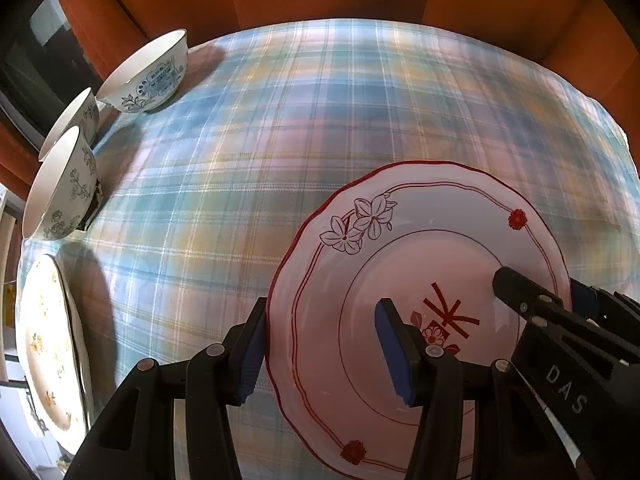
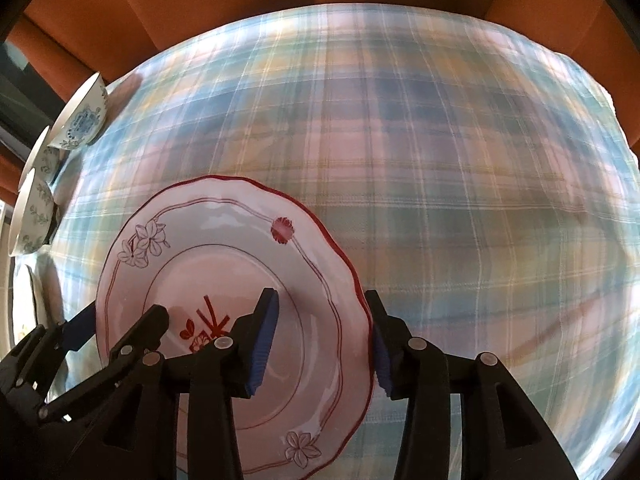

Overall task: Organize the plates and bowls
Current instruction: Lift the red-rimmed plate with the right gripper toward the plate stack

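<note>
1. Red-rimmed plate (image 1: pixel 400 248), white with outlined flowers and a red mark in its well, lies flat on the plaid cloth (image 1: pixel 320 120) that covers the worktop.
2. My left hand-held gripper (image 1: pixel 322 320) points steeply down at the red-rimmed plate's left edge. One blue pad is over the cloth just outside the rim and the other is over the plate's well. The jaws stand partly open, astride the rim, clamping nothing.
3. My right hand-held gripper (image 2: pixel 320 300) mirrors this at the plate's right edge, with one pad over the plate and one just outside the rim. It too is partly open and grips nothing.
4. Well to the left of the red-rimmed plate, at the cloth's edge, stand a blue-patterned bowl (image 1: pixel 148 76), a leaf-patterned bowl (image 1: pixel 60 188) and a second leaf bowl (image 1: pixel 76 120) partly hidden between them.
5. Nearer me than those bowls, also well left of the red-rimmed plate, lies a yellow-flowered plate (image 1: pixel 44 340).
</note>
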